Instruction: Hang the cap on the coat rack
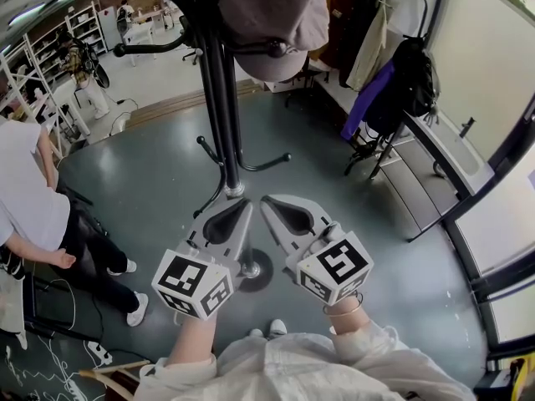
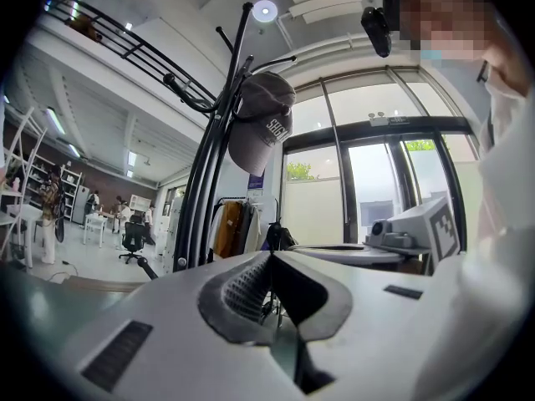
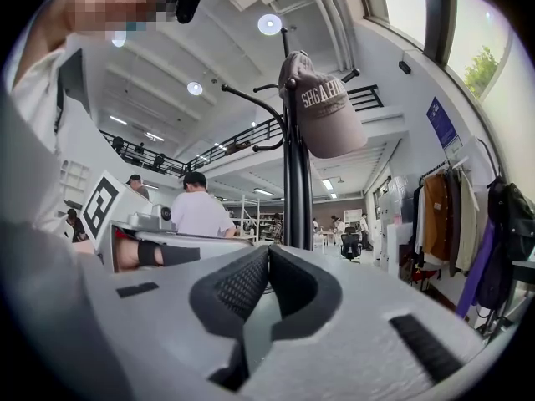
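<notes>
Hanging on coat rack, cap, left gripper and right gripper jaws pressed together, empty

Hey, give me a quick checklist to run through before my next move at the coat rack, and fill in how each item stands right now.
1. Cap on the rack: ok, it hangs from an upper hook.
2. Left gripper empty: ok, jaws together, nothing between them.
3. Right gripper empty: ok, jaws together, nothing between them.
4. Grippers off the rack: ok, its pole stands ahead of both and neither touches it.
5. Cap seated firmly on the hook: cannot tell, the contact is hidden by the cap.
6. Person at the left out of the way: ok, apart from both grippers.
</notes>
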